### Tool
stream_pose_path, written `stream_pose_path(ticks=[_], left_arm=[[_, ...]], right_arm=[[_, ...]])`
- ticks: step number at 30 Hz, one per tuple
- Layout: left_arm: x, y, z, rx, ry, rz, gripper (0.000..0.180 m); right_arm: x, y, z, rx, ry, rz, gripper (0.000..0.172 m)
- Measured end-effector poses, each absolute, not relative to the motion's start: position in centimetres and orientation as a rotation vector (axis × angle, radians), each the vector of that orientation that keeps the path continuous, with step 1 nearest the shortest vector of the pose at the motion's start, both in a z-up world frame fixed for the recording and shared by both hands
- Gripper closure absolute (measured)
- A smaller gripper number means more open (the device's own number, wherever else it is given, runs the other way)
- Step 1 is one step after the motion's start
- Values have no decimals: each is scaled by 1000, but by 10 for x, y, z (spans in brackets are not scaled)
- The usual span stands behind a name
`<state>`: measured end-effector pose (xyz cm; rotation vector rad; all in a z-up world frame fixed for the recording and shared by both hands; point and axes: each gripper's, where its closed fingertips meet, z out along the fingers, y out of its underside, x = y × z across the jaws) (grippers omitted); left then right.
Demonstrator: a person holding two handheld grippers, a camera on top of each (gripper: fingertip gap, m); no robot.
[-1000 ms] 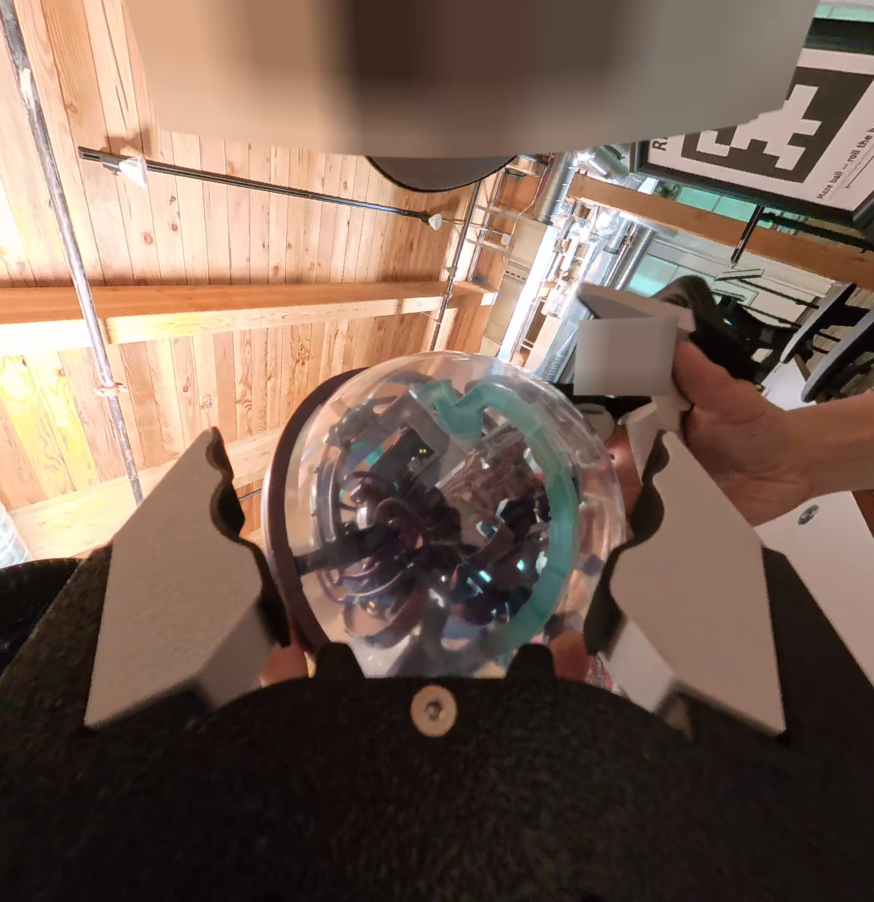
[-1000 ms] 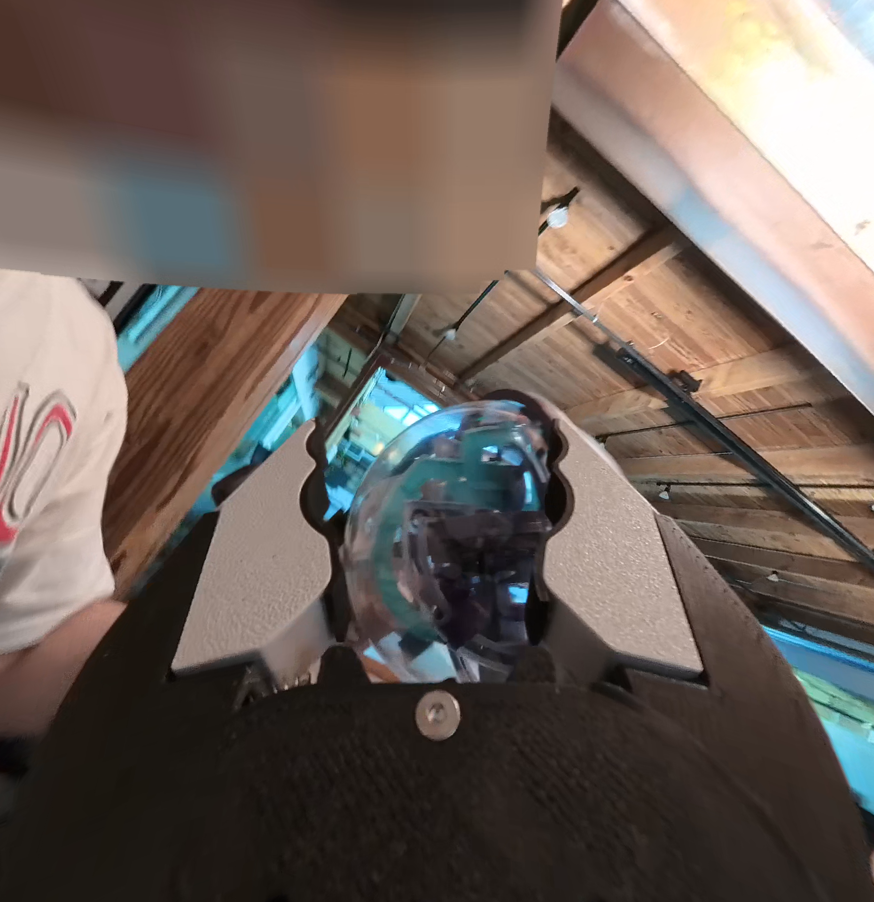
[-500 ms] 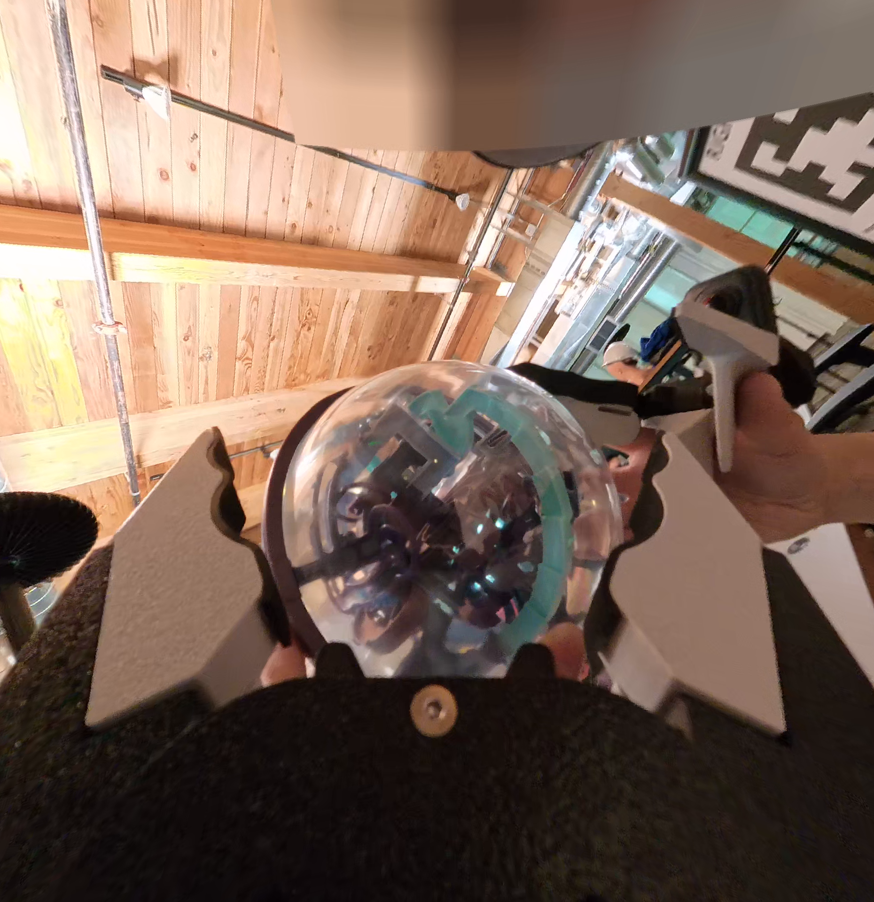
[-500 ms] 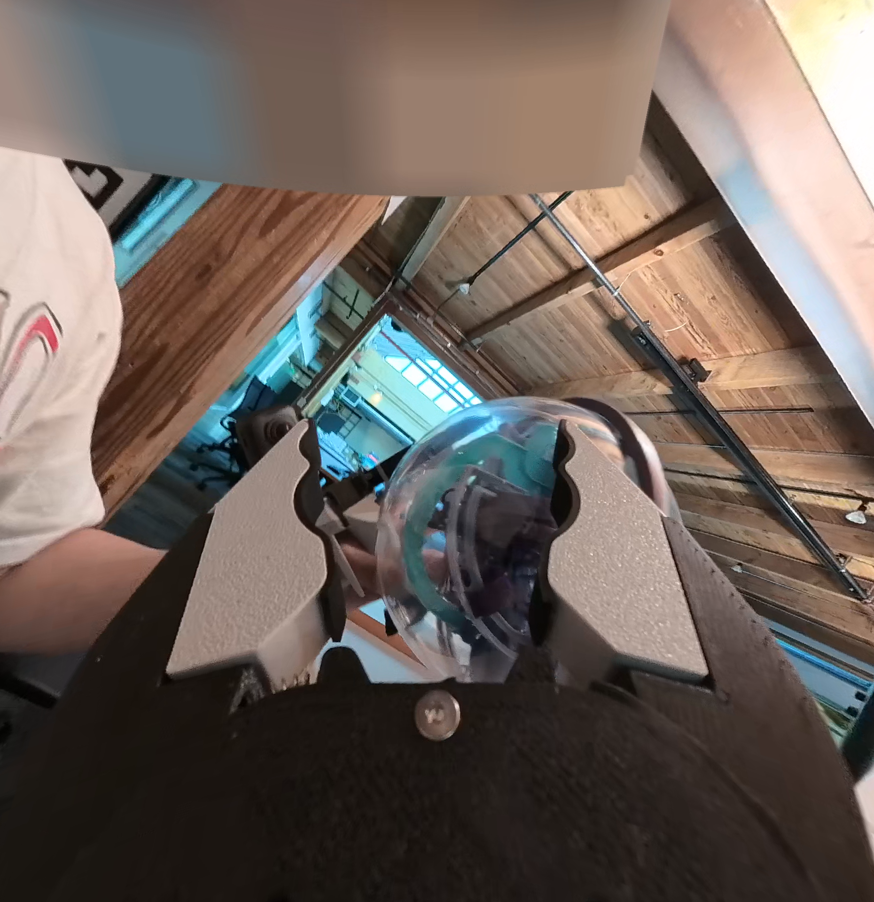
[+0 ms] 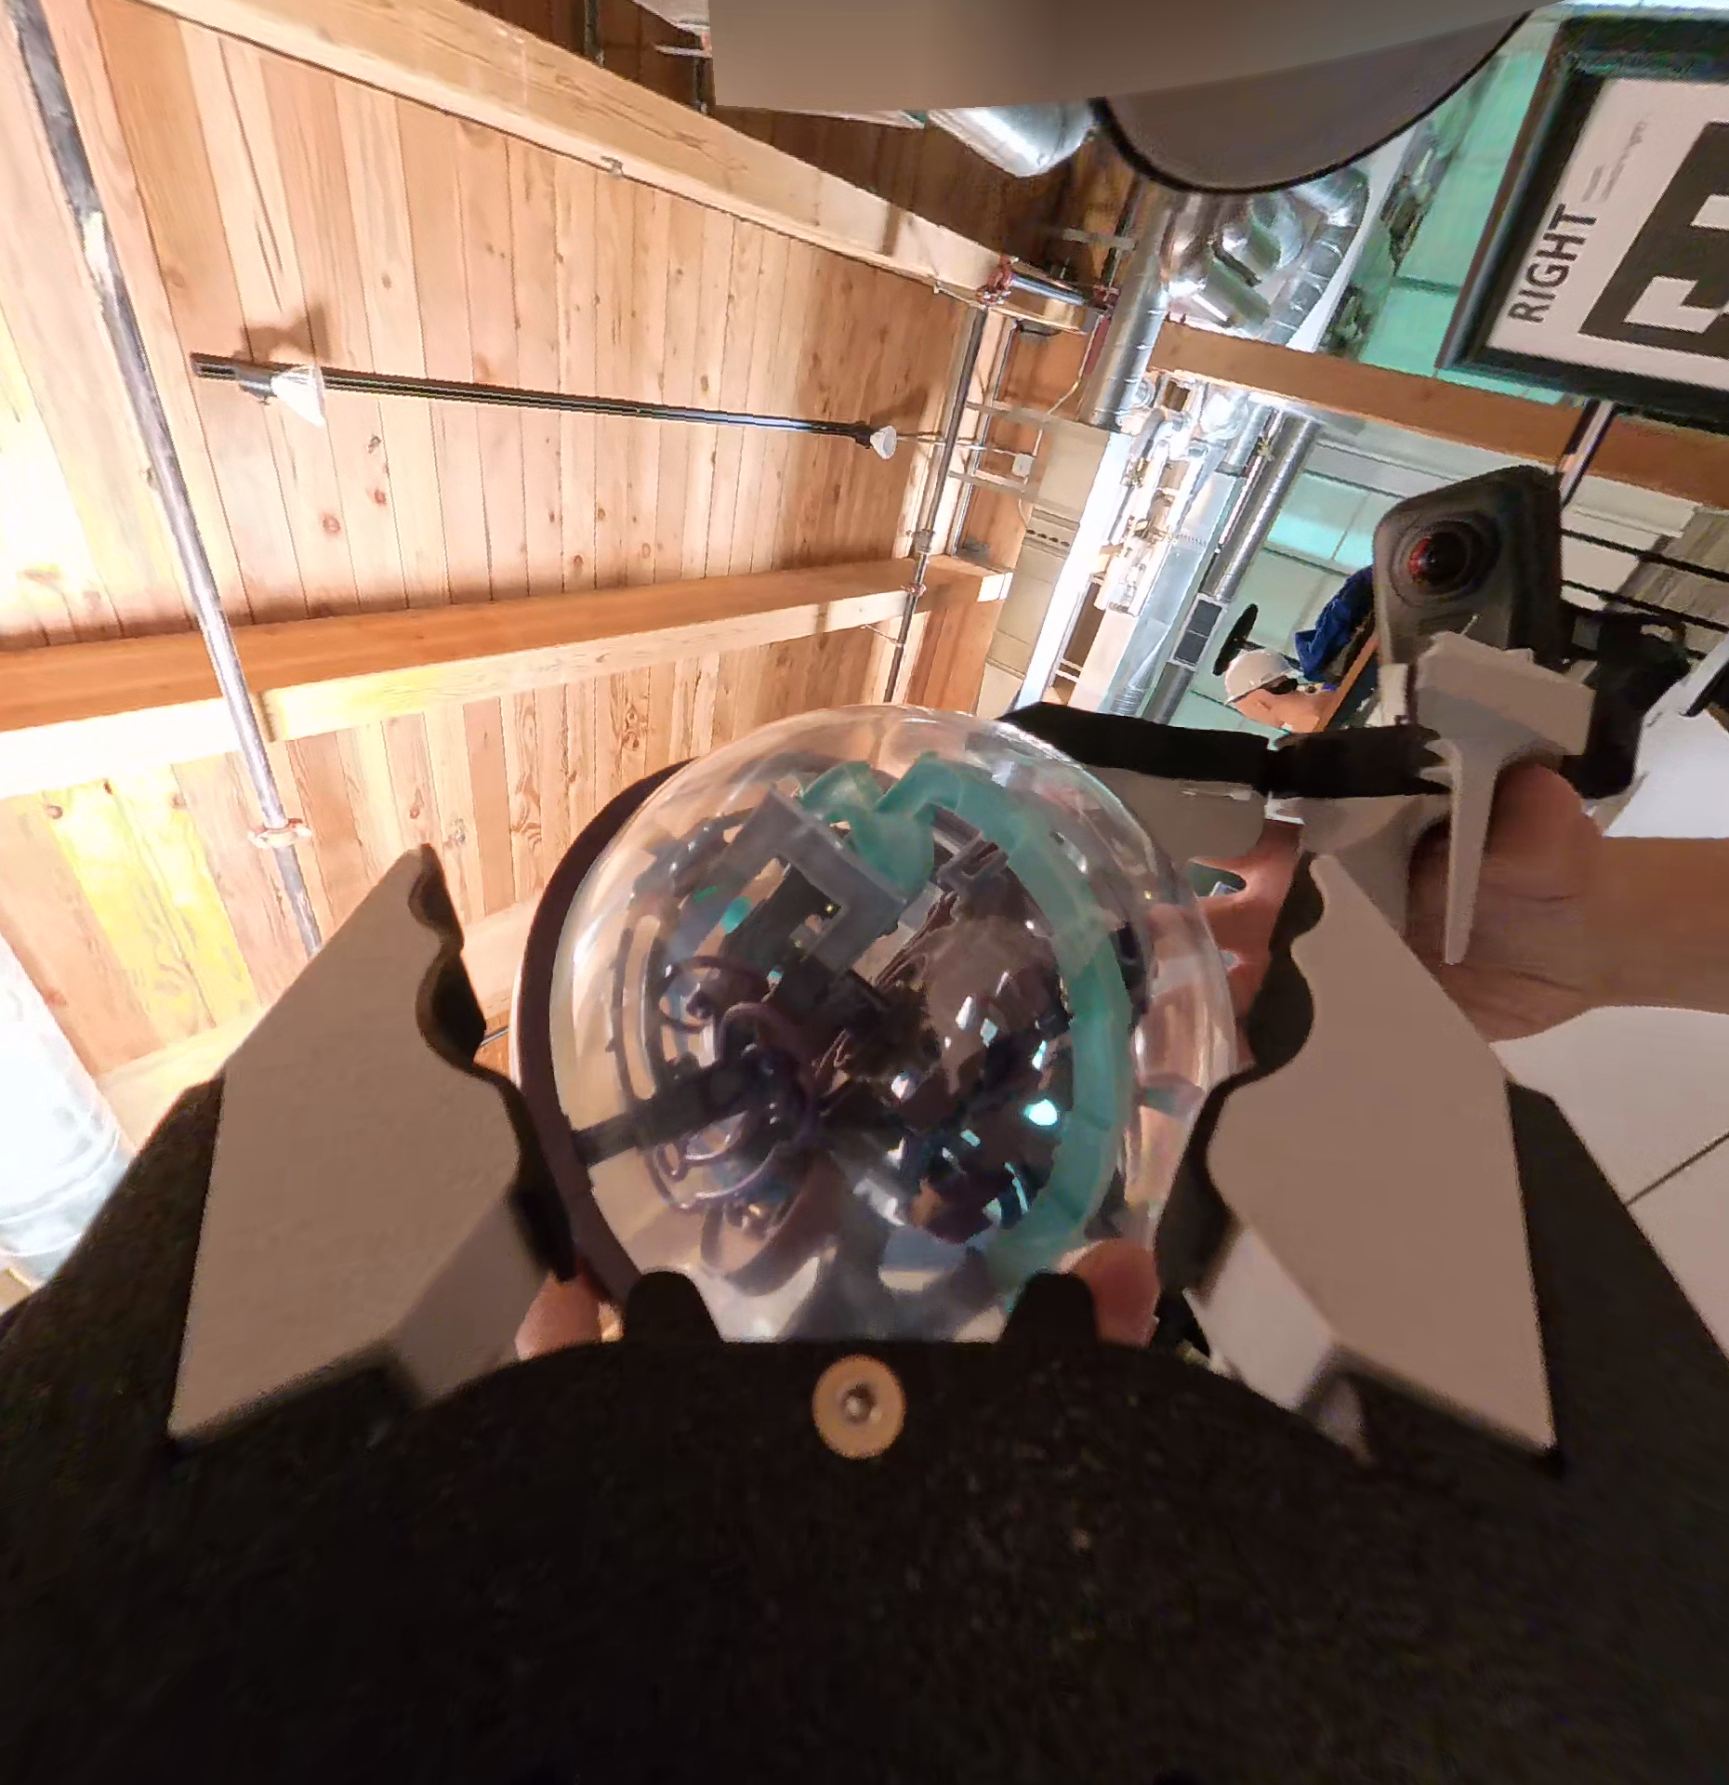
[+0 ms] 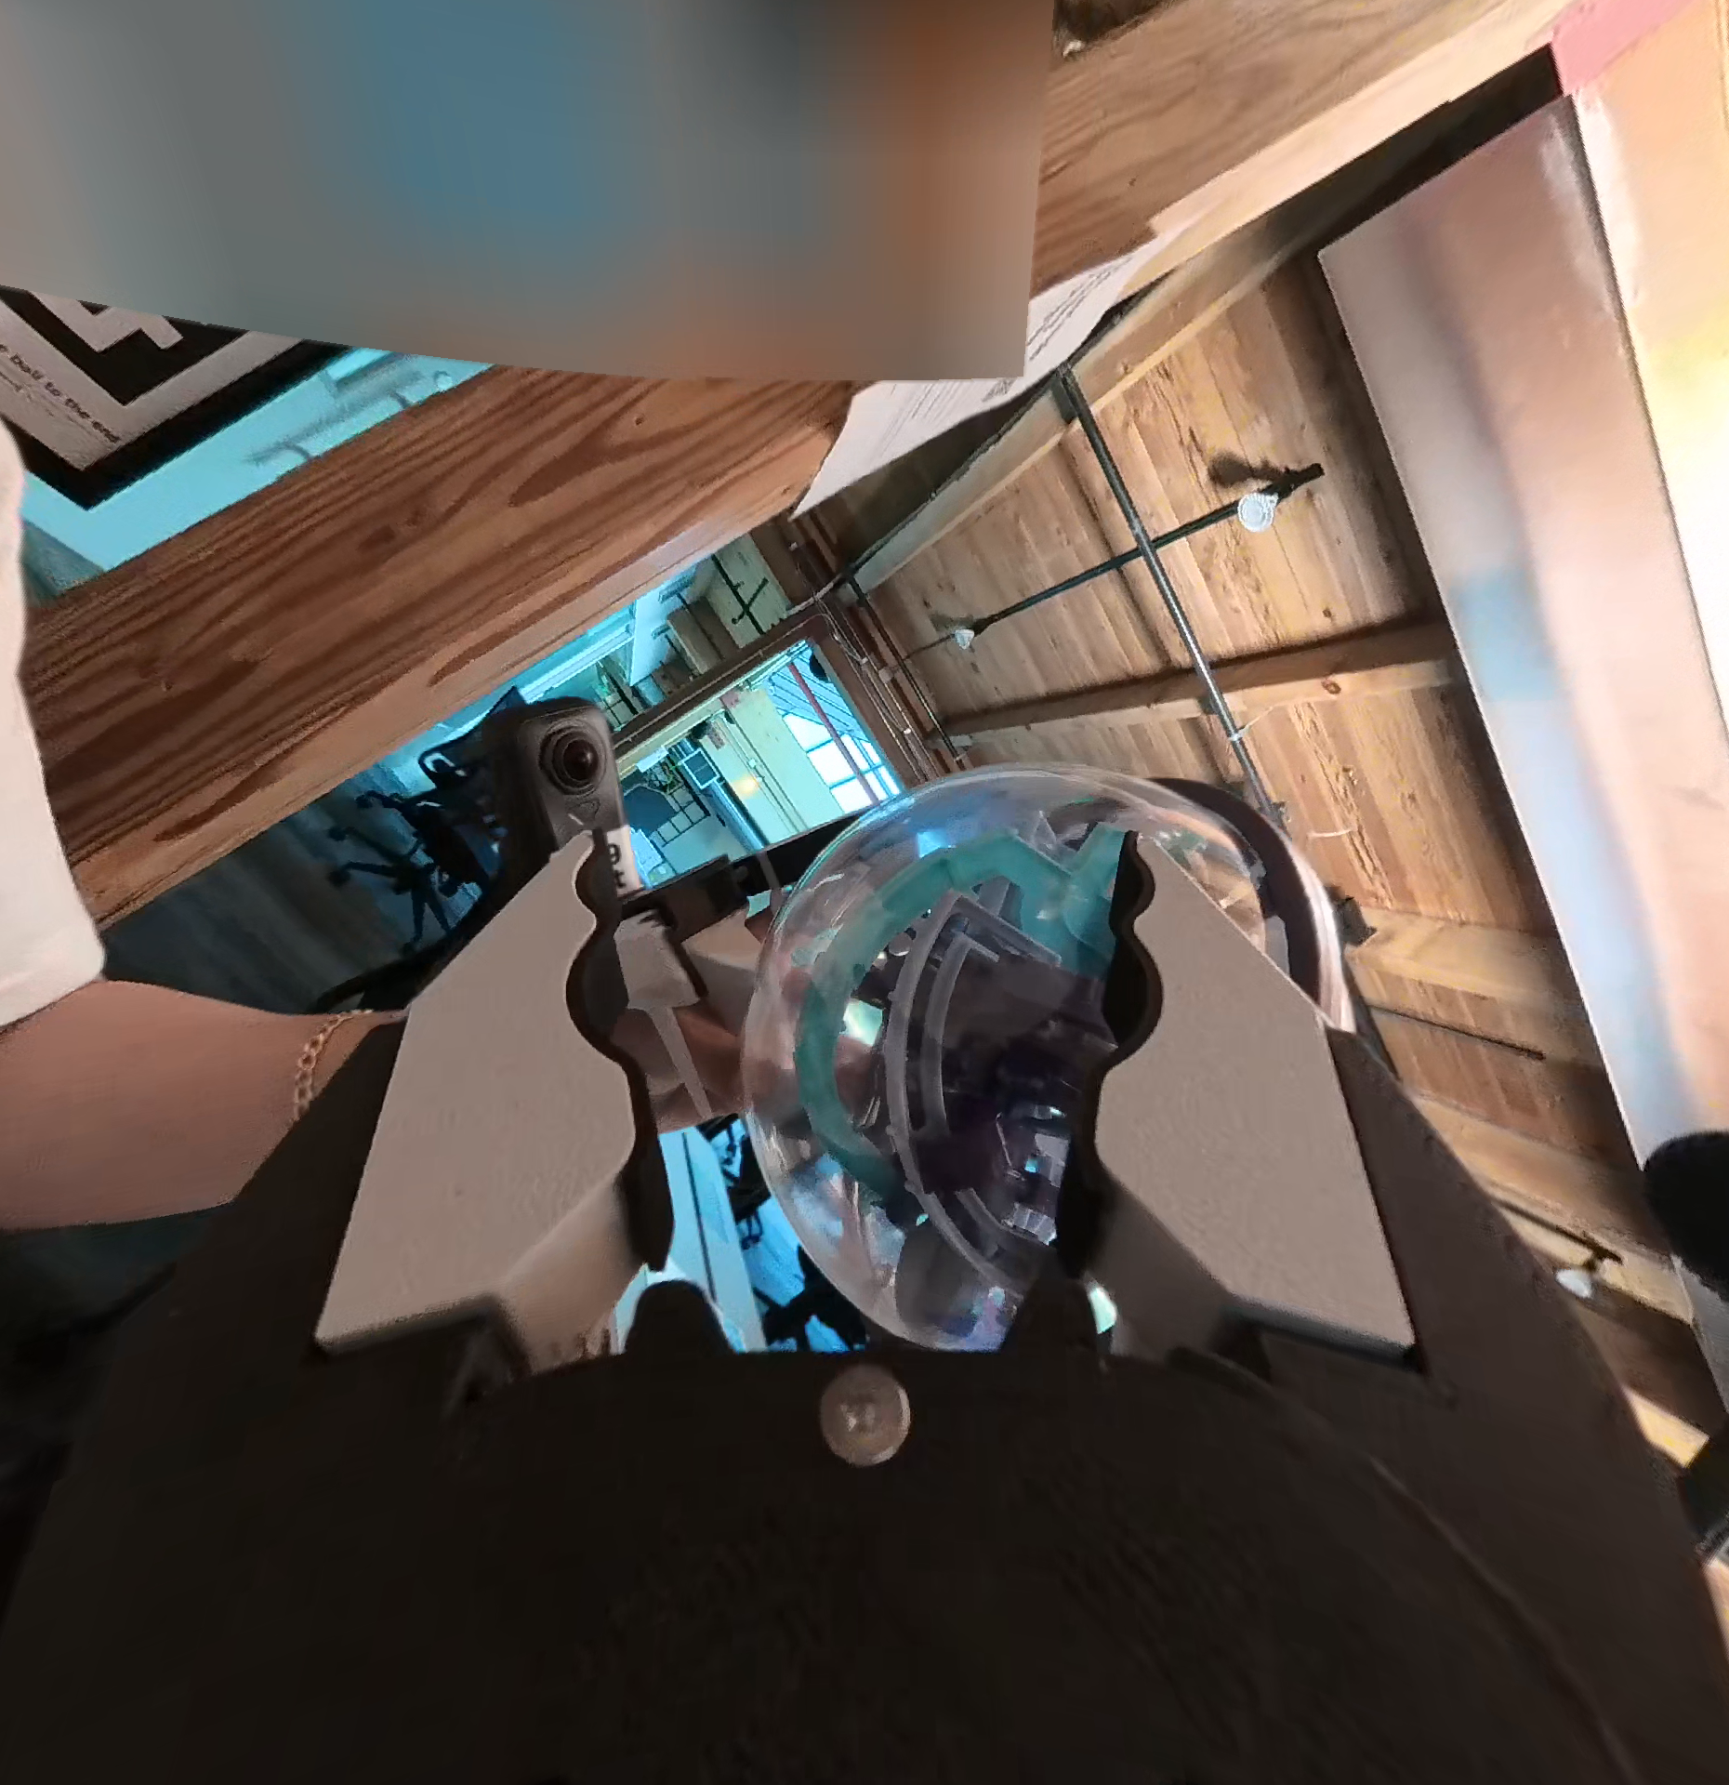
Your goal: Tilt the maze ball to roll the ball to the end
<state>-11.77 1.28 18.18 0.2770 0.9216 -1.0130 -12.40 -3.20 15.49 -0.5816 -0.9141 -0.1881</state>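
Note:
The maze ball [image 5: 841,1014] is a clear sphere with teal, grey and dark purple tracks inside and a dark ring at its left. My left gripper [image 5: 870,869] is shut on it, with one pad on the dark ring and the other on the clear shell. In the right wrist view the maze ball [image 6: 938,1043] sits toward the right finger, and a gap shows between the left finger [image 6: 513,1014] and the shell. My right gripper [image 6: 856,850] is open. It also shows in the left wrist view [image 5: 1324,773] at the ball's upper right, held by a hand [image 5: 1566,918].
Both views tilt up toward a wooden plank ceiling [image 5: 552,338] with beams and metal pipes. A black-and-white marker sign [image 5: 1614,193] hangs at the upper right. The left gripper's camera [image 6: 561,763] and the person's forearm [image 6: 165,1091] lie left of the ball.
My right gripper's jaws have opened off the ball, and its left pad has come away from the shell. The ball has shifted right in that view. My left gripper keeps its grip while tilting.

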Motion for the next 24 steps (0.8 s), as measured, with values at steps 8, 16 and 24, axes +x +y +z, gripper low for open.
stream_pose_path(ticks=[8, 16, 24], left_arm=[[-153, -18, 214, 404, 939, -945, 24], [-180, -44, 229, 510, 908, -843, 24], [-184, -51, 235, 517, 904, -820, 24]], right_arm=[[-158, -61, 180, -501, -977, -241, 73], [-179, -84, 197, -415, -1015, -282, 76], [-184, -87, 203, -387, -1005, -317, 75]])
